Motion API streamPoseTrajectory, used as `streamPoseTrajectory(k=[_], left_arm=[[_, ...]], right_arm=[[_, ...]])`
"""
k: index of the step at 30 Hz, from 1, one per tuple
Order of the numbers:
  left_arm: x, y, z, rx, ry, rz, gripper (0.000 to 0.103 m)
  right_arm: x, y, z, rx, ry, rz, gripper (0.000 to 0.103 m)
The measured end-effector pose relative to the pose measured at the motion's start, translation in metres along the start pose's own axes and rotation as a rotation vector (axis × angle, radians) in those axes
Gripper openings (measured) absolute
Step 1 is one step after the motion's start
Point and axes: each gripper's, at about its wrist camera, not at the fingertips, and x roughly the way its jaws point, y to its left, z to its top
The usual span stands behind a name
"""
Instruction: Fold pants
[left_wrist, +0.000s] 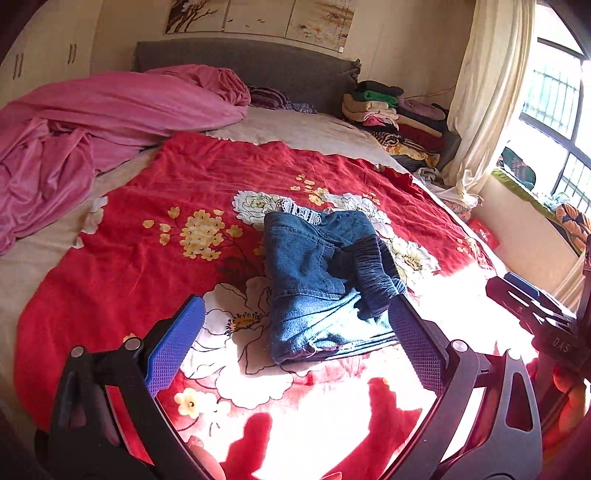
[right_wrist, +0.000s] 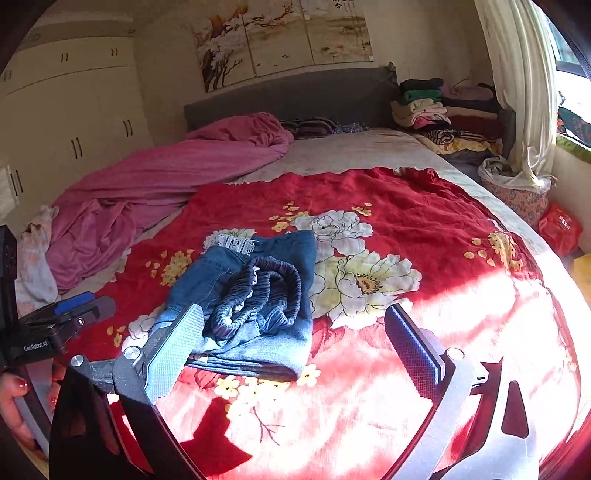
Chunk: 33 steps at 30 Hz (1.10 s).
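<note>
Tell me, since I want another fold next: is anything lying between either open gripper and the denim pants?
Nothing visible does. The folded denim pants lie on the red floral blanket just ahead of the open left gripper and the open right gripper, with only blanket in between.

Blue denim pants (left_wrist: 314, 280) on red floral blanket (left_wrist: 147, 206)

The left hand-held gripper (left_wrist: 295, 347) fills the bottom of its frame, blue-padded fingers (left_wrist: 173, 347) spread wide and holding nothing. The right hand-held gripper (right_wrist: 291, 354) sits likewise low in its frame, fingers (right_wrist: 413, 350) wide apart, empty. Fingertips with red nails (right_wrist: 14, 391) show at lower left.
</note>
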Motion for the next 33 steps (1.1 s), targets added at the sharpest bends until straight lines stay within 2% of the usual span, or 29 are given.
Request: streamPoseTrajectory(k=[9,20,28,33], left_arm=[[-0.022,-0.003,-0.033,0.017,0.002,0.03,0.093],[-0.027,0.006,-0.075,0.005,0.032,0.027,0.093],[-0.03,0.003,-0.092,0.014,0.037,0.023,0.093],[-0.035,0.0,-0.095,0.018,0.007,0.009,0.093]], right_arm=[[-0.03,0.003,-0.029,-0.017,-0.006,-0.004,0.098],[-0.046,0.006,-0.072,-0.018,0.008,-0.045,0.098],[-0.049,0.02,-0.086,-0.053,-0.005,-0.043,0.098],[-0.051,0.026,-0.088,-0.06,-0.024,-0.031,0.098]])
